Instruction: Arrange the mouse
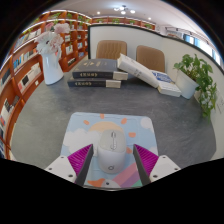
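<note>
Grey tabletop (45,125): we hold white plastic mouse (110,150) between open hand-held gripper (110,161) fingers, over pastel mousepad (112,130); we should close squarely.

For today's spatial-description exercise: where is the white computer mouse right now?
In the gripper view, the white computer mouse lies on the pastel illustrated mouse mat, between the gripper's open fingers, with the stacked dark books on the grey table beyond it.

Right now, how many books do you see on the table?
3: two dark books stacked beyond the mouse pad, and one light book leaning beside them, near the potted plant.
</note>
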The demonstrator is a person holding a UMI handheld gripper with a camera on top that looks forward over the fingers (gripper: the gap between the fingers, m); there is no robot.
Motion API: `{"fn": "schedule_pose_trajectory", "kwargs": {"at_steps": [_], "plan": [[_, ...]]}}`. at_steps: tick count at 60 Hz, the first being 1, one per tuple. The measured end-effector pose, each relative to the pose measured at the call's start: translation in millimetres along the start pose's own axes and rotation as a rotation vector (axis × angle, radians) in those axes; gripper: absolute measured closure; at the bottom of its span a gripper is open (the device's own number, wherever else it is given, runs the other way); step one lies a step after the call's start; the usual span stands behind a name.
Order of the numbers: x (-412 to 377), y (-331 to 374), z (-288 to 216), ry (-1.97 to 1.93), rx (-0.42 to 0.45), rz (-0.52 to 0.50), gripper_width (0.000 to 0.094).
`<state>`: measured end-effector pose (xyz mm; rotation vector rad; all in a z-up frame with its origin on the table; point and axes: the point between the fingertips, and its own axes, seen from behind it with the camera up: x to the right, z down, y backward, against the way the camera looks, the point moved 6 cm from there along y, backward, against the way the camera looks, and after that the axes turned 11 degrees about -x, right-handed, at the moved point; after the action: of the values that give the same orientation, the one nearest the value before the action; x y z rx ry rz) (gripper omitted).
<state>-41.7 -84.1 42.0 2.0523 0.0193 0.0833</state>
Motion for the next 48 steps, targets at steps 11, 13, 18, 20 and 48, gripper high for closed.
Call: {"fn": "schedule_pose_trajectory", "kwargs": {"at_steps": [11,13,18,20,48], "plan": [[-6,67,-18,0.030,0.059,0.014,0.0127],[-7,82,-21,0.021,0.078,0.021,0.0125],[-10,126,-31,-0.016,0.142,0.028,0.0124],[-11,144,-35,-0.030,0.171,0.025,0.0124],[-58,266,-17,-0.076,0.333,-0.003,0.0128]]}}
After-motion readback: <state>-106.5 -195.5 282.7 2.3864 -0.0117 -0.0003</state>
